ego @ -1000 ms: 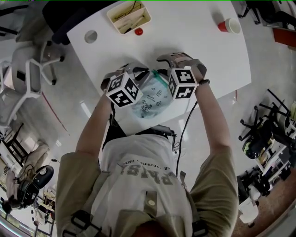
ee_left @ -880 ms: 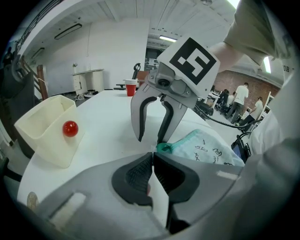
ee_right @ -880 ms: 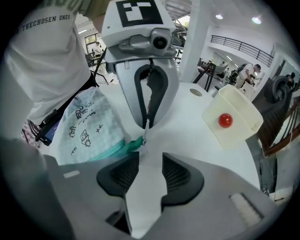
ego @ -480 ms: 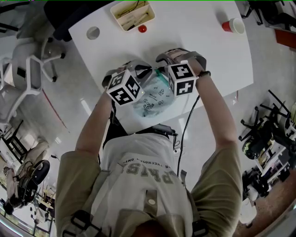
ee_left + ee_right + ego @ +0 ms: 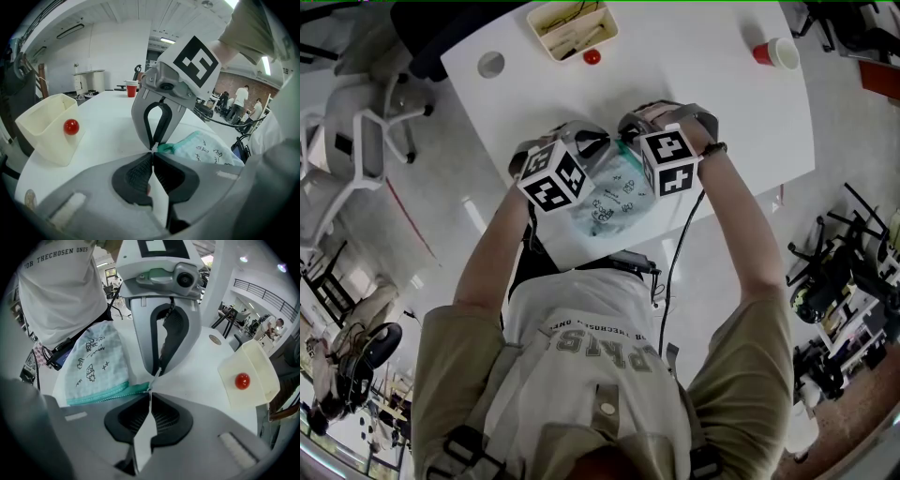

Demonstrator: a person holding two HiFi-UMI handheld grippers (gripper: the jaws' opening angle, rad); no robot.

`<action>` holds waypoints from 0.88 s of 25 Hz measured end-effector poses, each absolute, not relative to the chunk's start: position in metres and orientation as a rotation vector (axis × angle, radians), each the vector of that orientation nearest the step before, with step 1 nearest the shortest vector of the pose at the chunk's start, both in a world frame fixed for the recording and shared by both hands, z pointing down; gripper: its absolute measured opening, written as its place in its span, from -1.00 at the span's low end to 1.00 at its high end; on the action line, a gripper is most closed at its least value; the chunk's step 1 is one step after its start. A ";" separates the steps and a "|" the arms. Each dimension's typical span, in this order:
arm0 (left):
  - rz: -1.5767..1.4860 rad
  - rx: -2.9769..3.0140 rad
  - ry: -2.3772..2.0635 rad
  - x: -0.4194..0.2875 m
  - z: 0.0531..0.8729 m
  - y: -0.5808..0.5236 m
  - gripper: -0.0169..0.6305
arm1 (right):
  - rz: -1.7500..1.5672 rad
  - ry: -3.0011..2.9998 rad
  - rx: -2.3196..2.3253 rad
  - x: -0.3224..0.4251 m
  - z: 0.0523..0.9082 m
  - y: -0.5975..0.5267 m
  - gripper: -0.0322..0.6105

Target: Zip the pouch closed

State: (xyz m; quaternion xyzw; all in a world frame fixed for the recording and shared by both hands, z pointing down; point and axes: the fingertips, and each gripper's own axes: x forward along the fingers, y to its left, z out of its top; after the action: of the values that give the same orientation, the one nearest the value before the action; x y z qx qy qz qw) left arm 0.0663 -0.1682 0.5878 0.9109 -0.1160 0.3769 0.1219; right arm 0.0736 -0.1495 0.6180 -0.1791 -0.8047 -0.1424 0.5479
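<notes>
A pale checked pouch [image 5: 609, 192] with a teal zipper [image 5: 108, 392] lies on the white table [image 5: 712, 103] in front of the person. My left gripper [image 5: 602, 142] is shut on the teal end of the pouch [image 5: 168, 149]. My right gripper [image 5: 623, 141] meets it tip to tip at that same end. Its jaws are closing, and in the right gripper view [image 5: 150, 393] they pinch the end of the zipper, where a small silver pull shows. The zipper teeth look joined along the visible length.
A cream bin [image 5: 574, 28] with a red ball [image 5: 592, 56] beside it stands at the table's far side. A red cup [image 5: 772, 52] sits at the far right and a round hole [image 5: 490, 64] at the far left. A white chair [image 5: 356, 141] stands left of the table.
The right gripper has rolled a little and drawn slightly nearer the left gripper's tip at the pouch's far end. The left gripper and the pouch have stayed put.
</notes>
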 end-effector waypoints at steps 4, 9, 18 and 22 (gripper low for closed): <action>1.103 2.654 -0.332 0.067 0.594 -0.170 -0.88 | -0.355 -1.888 -0.447 0.077 0.622 -0.148 -0.88; 1.115 2.652 -0.334 0.066 0.595 -0.170 -0.88 | -0.375 -1.872 -0.453 0.076 0.620 -0.146 -0.89; 1.117 2.643 -0.340 0.066 0.597 -0.170 -0.88 | -0.351 -1.876 -0.423 0.077 0.620 -0.145 -0.89; 1.128 2.639 -0.342 0.066 0.598 -0.170 -0.89 | -0.362 -1.867 -0.414 0.077 0.620 -0.146 -0.89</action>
State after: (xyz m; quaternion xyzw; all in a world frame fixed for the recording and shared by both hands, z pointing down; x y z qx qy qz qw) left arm 0.0657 -0.1697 0.5978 0.9058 -0.1173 0.3873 0.1253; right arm 0.0773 -0.1464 0.6202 -0.1760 -0.7929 -0.1537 0.5627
